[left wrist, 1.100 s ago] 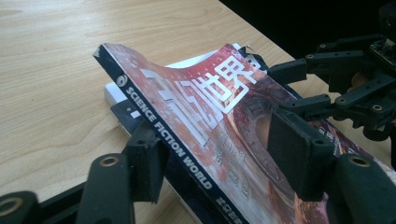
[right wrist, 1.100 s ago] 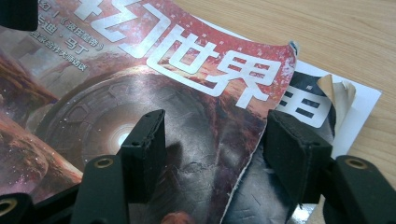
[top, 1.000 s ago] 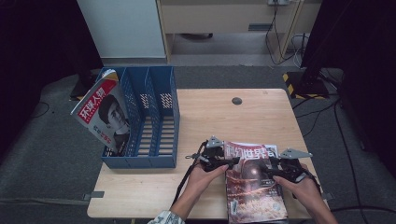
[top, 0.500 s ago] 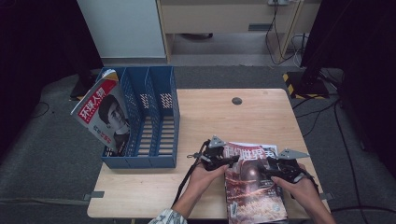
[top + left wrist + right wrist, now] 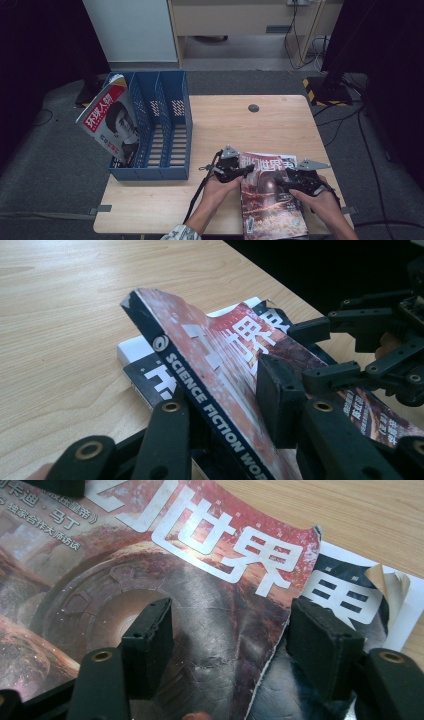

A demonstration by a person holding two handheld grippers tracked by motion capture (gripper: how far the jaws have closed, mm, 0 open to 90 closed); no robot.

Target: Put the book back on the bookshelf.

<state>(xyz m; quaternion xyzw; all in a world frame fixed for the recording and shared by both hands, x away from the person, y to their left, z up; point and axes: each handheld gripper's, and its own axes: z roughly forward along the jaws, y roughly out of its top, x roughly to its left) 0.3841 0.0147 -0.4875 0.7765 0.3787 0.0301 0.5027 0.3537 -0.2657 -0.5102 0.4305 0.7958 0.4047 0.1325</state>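
On the near right part of the wooden table (image 5: 220, 125) lies a stack of two magazines; the top magazine (image 5: 267, 200), red-brown with a "SCIENCE FICTION" spine, has its spine edge lifted off the lower magazine (image 5: 137, 367); the left gripper (image 5: 239, 171) has its jaws clamped on that raised spine edge, one jaw beneath and one on the cover; the right gripper (image 5: 282, 181) rests over the cover with its jaws apart, one above the cover and the other past its torn edge; a blue file rack (image 5: 155, 127) stands at the table's left edge; another magazine (image 5: 111, 120) with a face on its cover leans in the rack's leftmost slot.
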